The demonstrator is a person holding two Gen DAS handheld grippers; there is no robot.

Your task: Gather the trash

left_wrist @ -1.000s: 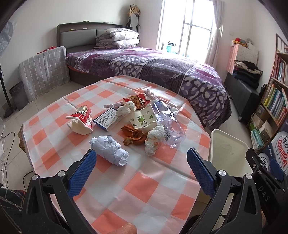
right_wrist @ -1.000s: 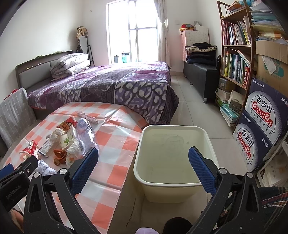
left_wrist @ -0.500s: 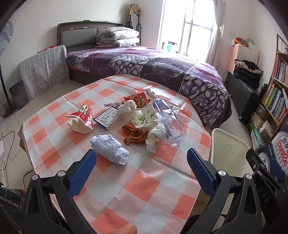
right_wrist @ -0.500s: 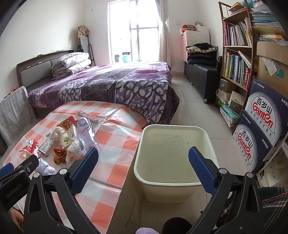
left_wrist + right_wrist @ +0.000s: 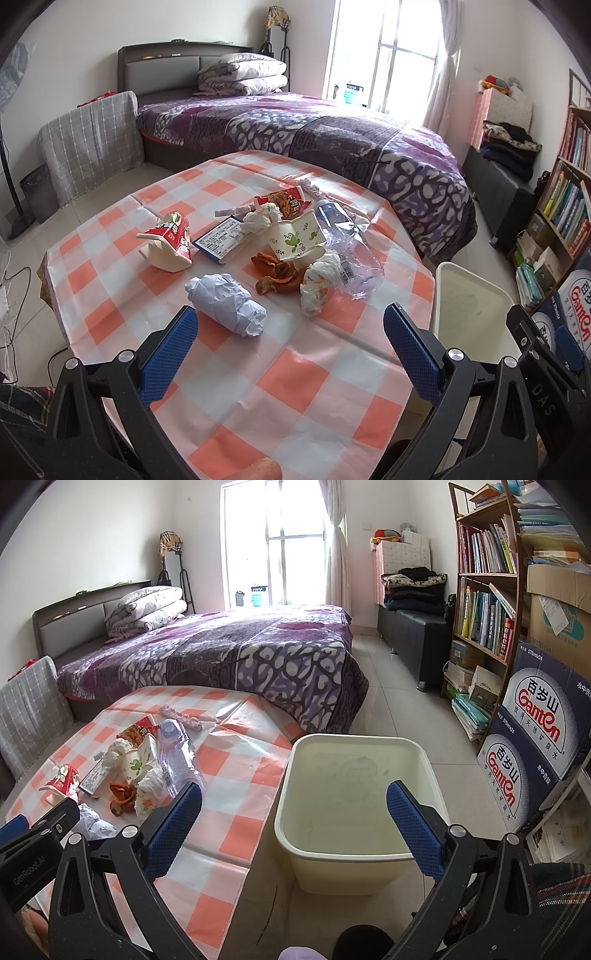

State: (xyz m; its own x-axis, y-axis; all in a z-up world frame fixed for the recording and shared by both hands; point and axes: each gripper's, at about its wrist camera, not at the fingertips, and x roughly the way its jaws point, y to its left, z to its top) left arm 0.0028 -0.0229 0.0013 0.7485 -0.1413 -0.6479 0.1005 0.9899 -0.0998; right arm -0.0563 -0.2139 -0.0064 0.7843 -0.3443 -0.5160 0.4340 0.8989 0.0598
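Left faces table (image 5: pixel 295 376) — right, bin (image 5: pixel 354 849) (both shared).

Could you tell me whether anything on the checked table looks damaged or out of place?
Only the trash itself: a torn, crushed red paper cup on its side, a flattened clear plastic bottle, orange peel and crumpled paper ball lie loose on the tablecloth. The cream bin beside the table holds nothing visible.

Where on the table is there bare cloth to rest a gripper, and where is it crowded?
Bare: the near strip of table between the paper ball and the front edge, and the far end toward the bed. The right side between the bottle and bin is bare too. Crowded: the middle, from carton to bottle.
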